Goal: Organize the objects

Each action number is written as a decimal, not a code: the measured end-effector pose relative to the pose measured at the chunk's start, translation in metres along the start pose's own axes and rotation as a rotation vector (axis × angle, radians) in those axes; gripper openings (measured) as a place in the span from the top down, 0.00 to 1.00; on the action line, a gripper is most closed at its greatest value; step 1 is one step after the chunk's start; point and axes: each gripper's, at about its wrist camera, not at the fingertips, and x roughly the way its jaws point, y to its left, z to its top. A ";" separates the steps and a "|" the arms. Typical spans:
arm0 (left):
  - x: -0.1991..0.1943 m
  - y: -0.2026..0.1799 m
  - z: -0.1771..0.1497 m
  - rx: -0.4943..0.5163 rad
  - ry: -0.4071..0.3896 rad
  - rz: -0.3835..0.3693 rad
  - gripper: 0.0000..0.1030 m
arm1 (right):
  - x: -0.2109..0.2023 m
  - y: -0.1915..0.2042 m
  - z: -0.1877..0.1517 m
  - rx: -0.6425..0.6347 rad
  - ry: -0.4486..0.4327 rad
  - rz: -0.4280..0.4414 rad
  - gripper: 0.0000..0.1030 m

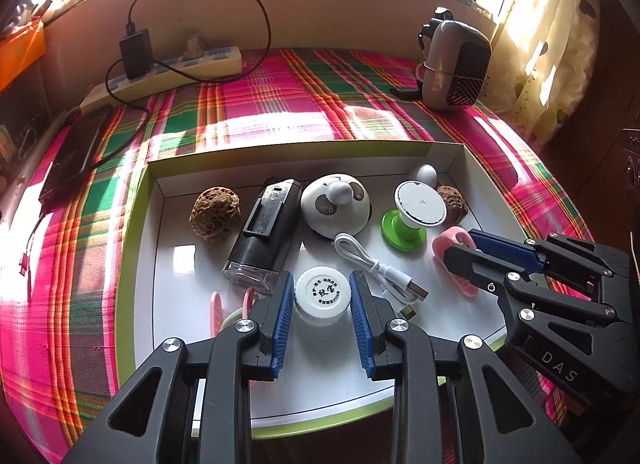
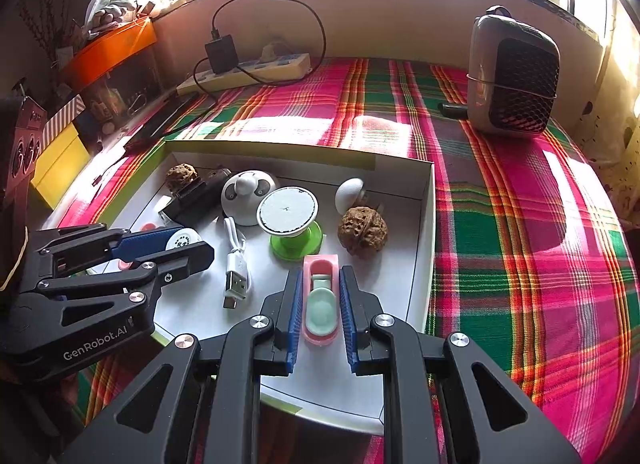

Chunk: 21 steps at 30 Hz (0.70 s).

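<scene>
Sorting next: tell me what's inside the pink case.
A pale green insert sits inside the pink case, between the right gripper pads. Anything beneath the insert is covered.

Both tools are built of matte black plastic links with triangular cut-outs, joined by round silver pins. On the left gripper [image 1: 320,300] and the right gripper [image 2: 320,300] each finger is lined with a ribbed blue pad [image 1: 282,318]. White lettering is printed on the bodies: "DAS" on the right one, "GenRobot.AI" on the left one. Small black screws are set in the outer links.
</scene>
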 end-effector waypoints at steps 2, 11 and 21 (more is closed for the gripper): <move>0.000 0.000 0.000 0.001 0.000 0.000 0.74 | -0.001 0.000 0.000 0.000 -0.002 -0.002 0.78; -0.003 -0.001 -0.002 0.005 -0.006 0.016 0.71 | -0.004 0.004 -0.002 -0.003 -0.005 0.001 0.68; -0.033 -0.008 -0.011 -0.010 -0.077 0.050 0.71 | -0.027 0.007 -0.012 0.012 -0.055 -0.057 0.57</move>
